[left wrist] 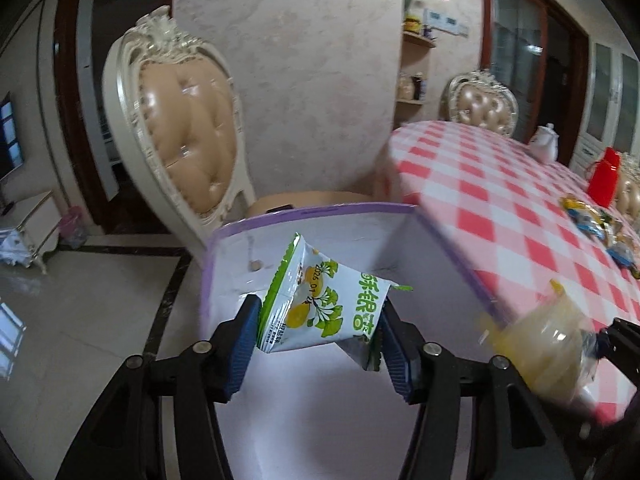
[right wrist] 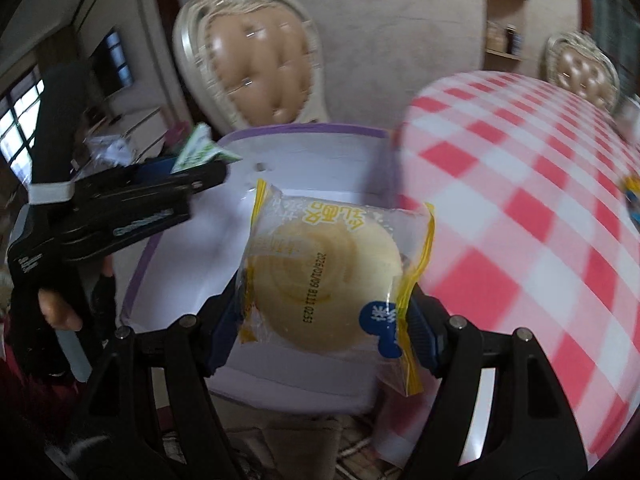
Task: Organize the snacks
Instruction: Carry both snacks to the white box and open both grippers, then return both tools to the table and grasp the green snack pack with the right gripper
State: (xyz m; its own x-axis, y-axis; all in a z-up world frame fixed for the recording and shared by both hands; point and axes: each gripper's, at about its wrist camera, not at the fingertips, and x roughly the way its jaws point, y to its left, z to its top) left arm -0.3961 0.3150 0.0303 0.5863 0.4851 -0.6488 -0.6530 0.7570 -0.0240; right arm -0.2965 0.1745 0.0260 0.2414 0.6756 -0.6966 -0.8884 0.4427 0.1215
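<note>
My left gripper (left wrist: 316, 330) is shut on a white and green snack packet (left wrist: 320, 304) and holds it over a white box with a purple rim (left wrist: 312, 210). My right gripper (right wrist: 324, 316) is shut on a clear yellow-edged pack with a round yellow cake (right wrist: 320, 276), above the same box (right wrist: 308, 128). In the right wrist view the left gripper (right wrist: 188, 176) shows at the left with its green packet (right wrist: 196, 152). In the left wrist view the cake pack (left wrist: 540, 344) shows blurred at the right.
A table with a red and white checked cloth (left wrist: 500, 200) lies right of the box, with several loose snack packets (left wrist: 592, 220), a red container (left wrist: 606, 176) and a white teapot (left wrist: 546, 140). A padded cream chair (left wrist: 184, 120) stands behind the box.
</note>
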